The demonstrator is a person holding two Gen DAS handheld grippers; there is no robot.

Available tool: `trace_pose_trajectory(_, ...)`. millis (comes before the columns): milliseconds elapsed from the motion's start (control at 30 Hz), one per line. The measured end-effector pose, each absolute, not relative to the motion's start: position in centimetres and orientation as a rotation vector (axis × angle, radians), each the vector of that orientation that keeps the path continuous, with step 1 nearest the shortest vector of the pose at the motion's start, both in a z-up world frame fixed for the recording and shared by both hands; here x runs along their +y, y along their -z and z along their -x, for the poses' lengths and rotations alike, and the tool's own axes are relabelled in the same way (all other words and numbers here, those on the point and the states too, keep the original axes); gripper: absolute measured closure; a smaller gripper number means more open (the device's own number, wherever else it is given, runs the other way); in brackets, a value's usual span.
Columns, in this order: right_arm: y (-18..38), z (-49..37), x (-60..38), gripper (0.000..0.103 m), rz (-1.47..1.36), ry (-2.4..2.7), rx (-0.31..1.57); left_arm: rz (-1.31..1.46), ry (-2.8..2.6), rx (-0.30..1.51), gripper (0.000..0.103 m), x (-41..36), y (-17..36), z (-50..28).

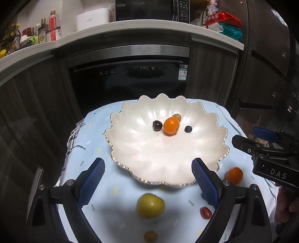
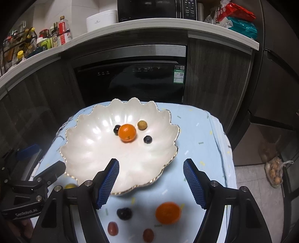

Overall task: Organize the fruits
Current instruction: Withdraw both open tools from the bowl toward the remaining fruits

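Observation:
A white scalloped plate (image 1: pixel 130 149) (image 2: pixel 89 149) on a light blue cloth holds an orange (image 1: pixel 171 125) (image 2: pixel 127 132), two dark berries (image 1: pixel 157 125) (image 1: pixel 188 129) and a small tan fruit (image 2: pixel 142 124). My left gripper (image 1: pixel 148 179) hovers open and empty over the plate's near rim. Below it on the cloth lie a yellow-green fruit (image 1: pixel 150 206), a cherry tomato (image 1: pixel 206 212) and a small tan fruit (image 1: pixel 150 236). My right gripper (image 2: pixel 151 183) also stands open and empty, above a second orange (image 2: pixel 168 213) (image 1: pixel 234 175), a dark grape (image 2: pixel 124 213) and two red tomatoes (image 2: pixel 112 228) (image 2: pixel 148 234).
The cloth-covered table (image 2: pixel 201 134) drops off on every side. A dark oven (image 1: pixel 129 78) and cabinets stand behind it, under a counter with bottles (image 1: pixel 53 26) and a microwave (image 1: pixel 151 10). A bag of produce (image 2: pixel 274 173) lies on the floor at right.

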State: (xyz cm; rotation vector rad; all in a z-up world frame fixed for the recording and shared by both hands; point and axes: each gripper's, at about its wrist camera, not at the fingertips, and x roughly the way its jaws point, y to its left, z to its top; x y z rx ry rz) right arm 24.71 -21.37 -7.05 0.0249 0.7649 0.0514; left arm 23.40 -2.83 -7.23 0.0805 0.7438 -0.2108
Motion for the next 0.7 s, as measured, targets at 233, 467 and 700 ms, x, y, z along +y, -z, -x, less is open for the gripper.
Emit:
trace_pose_trajectory(233,7.5,-22.1,-20.9,0.031,-0.034,-0.069,0.772,-0.079,0.224,0.752,0.008,-2.2,7.2,-20.4)
trace_pose_trajectory(467,7.6,-19.7,-20.7,0.031,-0.03,-0.064,0.76,-0.081,0.23,0.755,0.008,-2.0,7.6,-18.4)
trace_pose_trajectory(700,7.6,-17.7,-20.7,0.031,-0.017,-0.029,0.733,-0.078,0.225,0.756,0.008,-1.7,8.7,-16.9)
